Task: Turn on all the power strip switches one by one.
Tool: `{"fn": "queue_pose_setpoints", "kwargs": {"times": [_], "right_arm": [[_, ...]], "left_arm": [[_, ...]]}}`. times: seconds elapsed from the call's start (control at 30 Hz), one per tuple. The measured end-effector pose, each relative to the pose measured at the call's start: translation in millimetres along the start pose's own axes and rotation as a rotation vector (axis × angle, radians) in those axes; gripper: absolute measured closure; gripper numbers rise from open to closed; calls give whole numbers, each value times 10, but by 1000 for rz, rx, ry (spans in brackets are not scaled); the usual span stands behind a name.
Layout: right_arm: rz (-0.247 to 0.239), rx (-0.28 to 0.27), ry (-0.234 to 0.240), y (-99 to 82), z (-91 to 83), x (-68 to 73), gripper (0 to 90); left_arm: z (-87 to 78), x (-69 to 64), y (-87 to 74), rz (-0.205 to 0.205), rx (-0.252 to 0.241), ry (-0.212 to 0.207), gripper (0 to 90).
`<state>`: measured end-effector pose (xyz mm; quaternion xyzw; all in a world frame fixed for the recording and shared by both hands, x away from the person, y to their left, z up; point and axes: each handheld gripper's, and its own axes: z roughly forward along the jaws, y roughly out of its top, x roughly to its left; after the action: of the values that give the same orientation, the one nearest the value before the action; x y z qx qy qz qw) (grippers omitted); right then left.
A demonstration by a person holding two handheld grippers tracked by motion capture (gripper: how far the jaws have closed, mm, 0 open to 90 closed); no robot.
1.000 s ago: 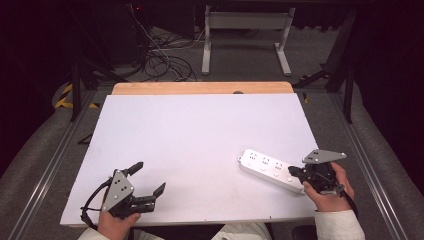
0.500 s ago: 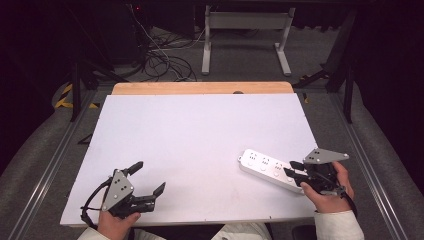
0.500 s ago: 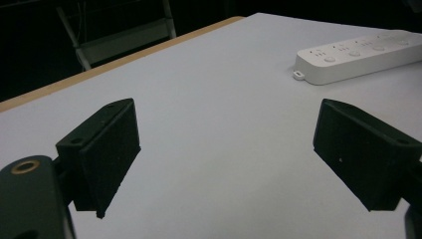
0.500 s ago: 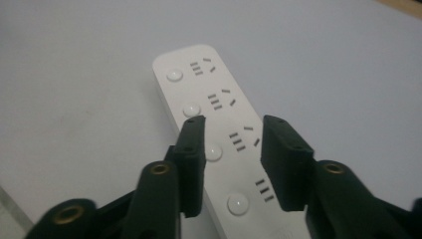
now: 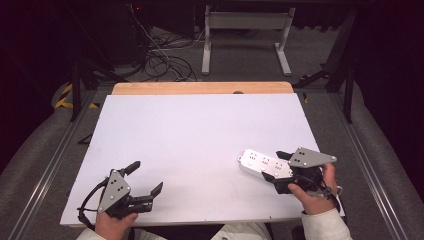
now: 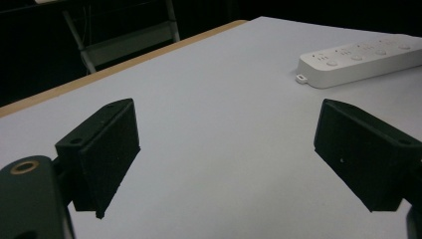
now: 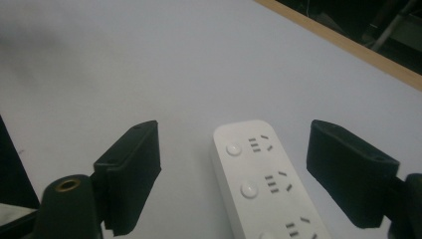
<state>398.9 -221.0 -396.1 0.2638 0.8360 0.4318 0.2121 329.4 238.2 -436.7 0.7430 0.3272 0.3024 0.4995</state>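
Power strip (image 5: pixel 264 165) — white, flat on the table (image 5: pixel 200 140) at its right front, long axis running from near the right claw (image 5: pixel 281 172) up and leftward toward the middle. Near end lies between that claw's jaws, which have just been opening and now stand wide, pads clear of the casing. Right hand (image 5: pixel 312 192) low, claw pointing along the strip. Left claw (image 5: pixel 145 177) — well apart at the left front, open, empty, aimed across the table toward the strip.

power strip (image 7: pixel 263 184) cut off by bottom edge; near end (image 5: pixel 280 172) hidden under right gripper (image 5: pixel 281 172)
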Motion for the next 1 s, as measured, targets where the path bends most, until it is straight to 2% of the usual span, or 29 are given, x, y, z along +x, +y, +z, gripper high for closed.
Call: {"fn": "queue_pose_setpoints", "kwargs": {"times": [0.17, 0.33, 0.4, 0.63, 0.7, 0.9, 1.0], "right_arm": [[13, -71, 42, 40, 135, 51, 195], [16, -76, 73, 35, 315, 102, 196], [13, -103, 82, -2, 383, 122, 199], [79, -175, 145, -112, 571, 155, 233], [79, -160, 145, -136, 609, 169, 232], [136, -187, 151, -258, 680, 185, 211], [137, -187, 143, -320, 724, 197, 204]], "left_arm": [[-30, -17, -5, 1, -2, -4, 109], [-45, -18, -12, 0, -1, -4, 107], [-51, -17, -13, -2, 0, -5, 107], [-62, -18, -19, 7, 5, -2, 107], [-61, -23, -23, 3, 5, -3, 107], [-73, -10, -51, -6, 13, -4, 104], [-76, -2, -65, -10, 15, -3, 104]]}}
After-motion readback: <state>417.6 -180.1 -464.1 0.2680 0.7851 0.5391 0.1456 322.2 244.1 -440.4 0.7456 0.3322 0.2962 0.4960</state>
